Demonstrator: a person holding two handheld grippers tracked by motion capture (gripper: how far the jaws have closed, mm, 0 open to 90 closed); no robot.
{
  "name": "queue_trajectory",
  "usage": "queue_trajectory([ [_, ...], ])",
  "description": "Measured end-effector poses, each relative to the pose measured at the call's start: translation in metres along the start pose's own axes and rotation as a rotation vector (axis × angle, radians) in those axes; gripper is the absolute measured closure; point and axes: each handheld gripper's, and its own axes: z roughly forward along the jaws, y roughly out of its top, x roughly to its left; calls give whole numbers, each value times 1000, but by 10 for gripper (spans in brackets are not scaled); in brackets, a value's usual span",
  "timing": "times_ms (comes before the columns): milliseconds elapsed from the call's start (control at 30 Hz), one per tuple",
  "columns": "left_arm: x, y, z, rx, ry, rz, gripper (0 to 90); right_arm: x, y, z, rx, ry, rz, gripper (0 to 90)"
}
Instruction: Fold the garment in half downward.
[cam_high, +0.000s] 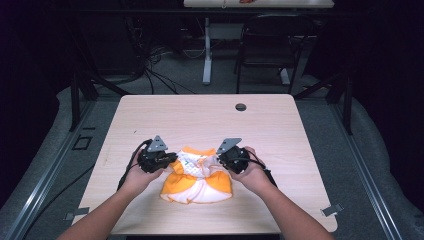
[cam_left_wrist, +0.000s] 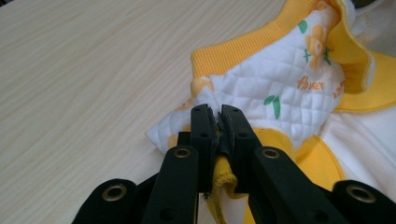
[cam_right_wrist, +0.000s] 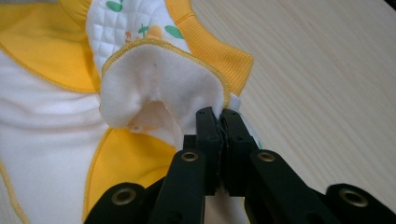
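Note:
A small yellow and white garment (cam_high: 197, 176) lies crumpled on the wooden table (cam_high: 210, 117), near its front edge. It has quilted white cloth with green and orange prints (cam_left_wrist: 275, 88) and yellow ribbed trim. My left gripper (cam_high: 170, 159) is at the garment's left side, shut on a fold of its cloth (cam_left_wrist: 219, 172). My right gripper (cam_high: 221, 159) is at the garment's right side, shut on the garment's fleecy white edge (cam_right_wrist: 159, 79). Both hands hold the garment low over the table, its upper part stretched between the two grippers.
A round cable hole (cam_high: 241, 107) sits in the table's far edge. Beyond the table stand a dark chair (cam_high: 272, 45) and a white table leg (cam_high: 207, 50), with cables on the floor.

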Motion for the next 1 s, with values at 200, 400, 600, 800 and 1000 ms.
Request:
queue_trajectory([
  [200,-9,-12,2,9,-21,-7,837,7,-13,4,-5,24,22,871],
  [400,-14,-21,2,4,-38,-21,825,11,-20,3,-22,54,59,857],
  [600,-14,-17,-10,-24,-65,-59,755,10,-19,-6,-45,73,100,751],
  [800,-11,-4,-22,-46,-60,-63,698,7,-12,-23,-102,92,126,712],
  [1000,-4,6,-23,-42,-27,-66,780,1,-6,-29,-132,70,143,792],
])
